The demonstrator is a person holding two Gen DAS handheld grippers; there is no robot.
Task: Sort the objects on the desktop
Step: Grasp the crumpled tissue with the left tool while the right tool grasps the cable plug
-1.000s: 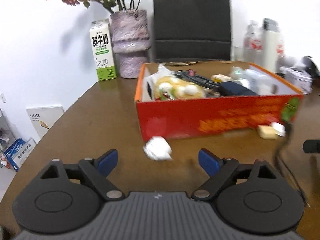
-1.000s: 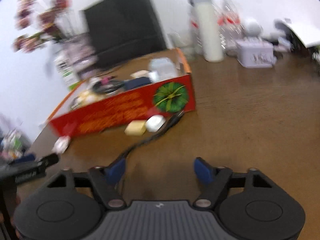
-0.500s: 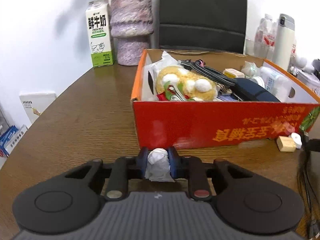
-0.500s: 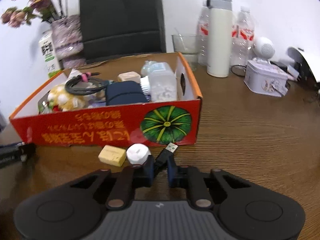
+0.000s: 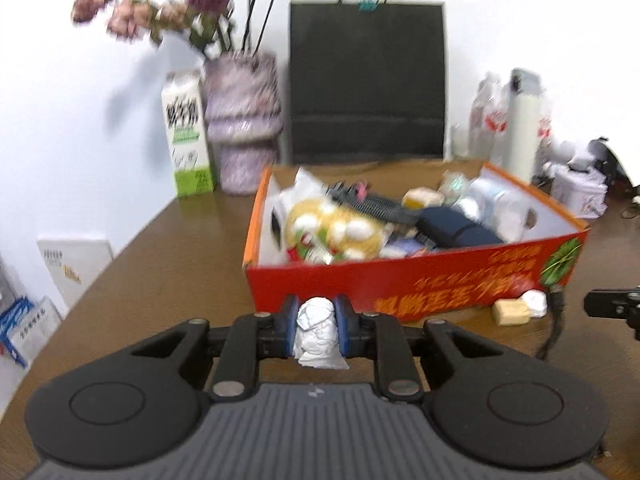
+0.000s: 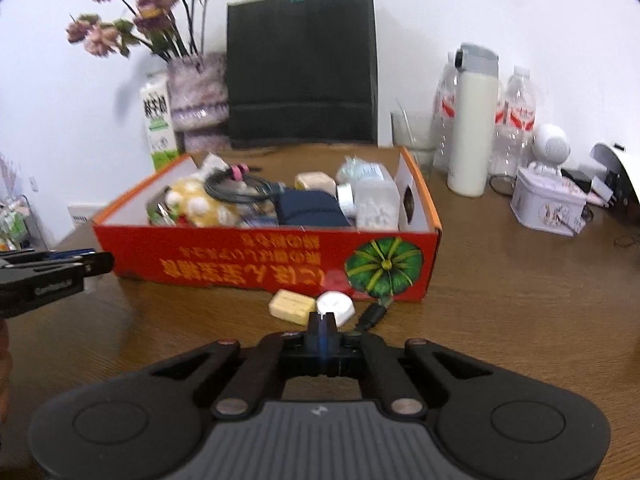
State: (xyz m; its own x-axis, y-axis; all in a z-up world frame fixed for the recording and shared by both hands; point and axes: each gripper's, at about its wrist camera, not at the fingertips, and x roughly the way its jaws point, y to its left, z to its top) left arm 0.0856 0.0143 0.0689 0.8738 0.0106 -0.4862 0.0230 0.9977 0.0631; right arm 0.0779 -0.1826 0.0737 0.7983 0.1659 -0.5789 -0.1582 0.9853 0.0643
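Observation:
My left gripper (image 5: 318, 330) is shut on a crumpled white paper ball (image 5: 318, 334) and holds it just in front of the red cardboard box (image 5: 420, 292), which is full of mixed items. My right gripper (image 6: 323, 322) is shut with its blue pads together; I see nothing between them. Just beyond its tips lie a yellow eraser block (image 6: 291, 305), a white round cap (image 6: 335, 306) and the black USB cable (image 6: 372, 315), on the table against the box front (image 6: 264, 266). The same three show at right in the left wrist view (image 5: 510, 312).
Behind the box stand a milk carton (image 5: 186, 140), a purple vase with dried flowers (image 5: 242, 124) and a black paper bag (image 5: 366, 80). At right are a white thermos (image 6: 472, 120), water bottles (image 6: 516, 116), a glass (image 6: 412, 132) and a small tin (image 6: 550, 204).
My left gripper closed on the paper ball and has lifted it. My right gripper closed around the USB cable, then came back; its pads are now together and the cable lies on the table.

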